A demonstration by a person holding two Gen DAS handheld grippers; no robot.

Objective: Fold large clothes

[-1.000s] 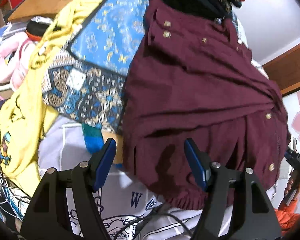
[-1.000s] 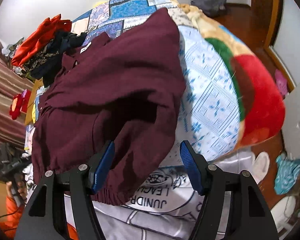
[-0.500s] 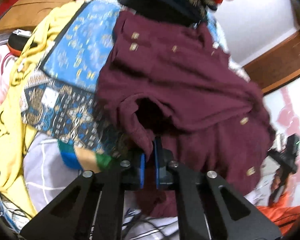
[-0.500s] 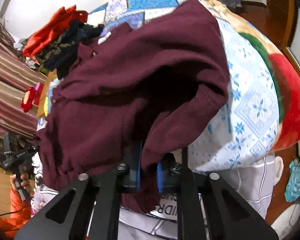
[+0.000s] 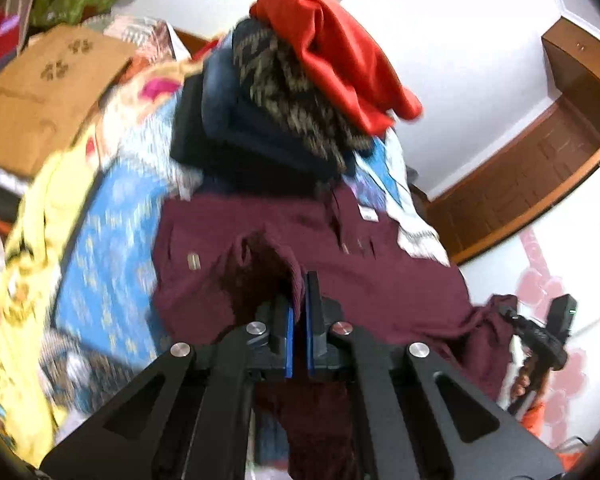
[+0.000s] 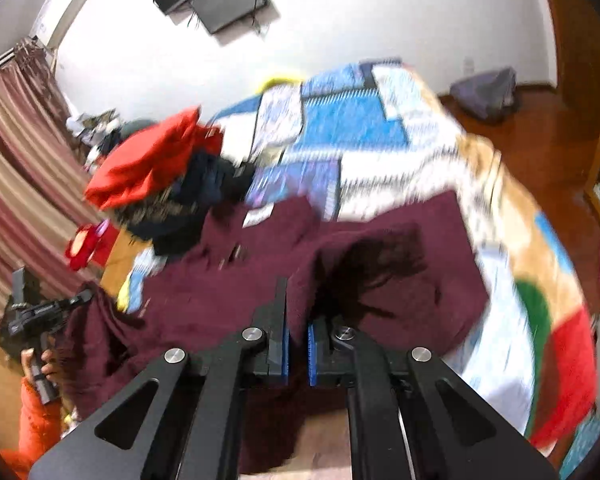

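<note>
A large maroon buttoned garment (image 5: pixel 380 276) lies on the patterned bedspread (image 5: pixel 108 240); it also shows in the right wrist view (image 6: pixel 220 292). My left gripper (image 5: pixel 299 300) is shut on a fold of its hem and holds it raised over the garment's body. My right gripper (image 6: pixel 298 320) is shut on the hem at the other side, lifted the same way. The cloth hangs down between and below both grippers. The other gripper shows at the edge of each view (image 5: pixel 540 336) (image 6: pixel 36 312).
A stack of folded clothes topped by a red one (image 5: pixel 332 52) sits at the far end of the garment; it also shows in the right wrist view (image 6: pixel 148 160). A cardboard box (image 5: pixel 44 92) and yellow cloth (image 5: pixel 40 216) lie left. The blue patchwork bedspread (image 6: pixel 356 120) spreads right.
Both grippers closed on the garment's near hem, then lifted it and carried it forward over the garment toward the collar. Both views have tilted up toward the wall.
</note>
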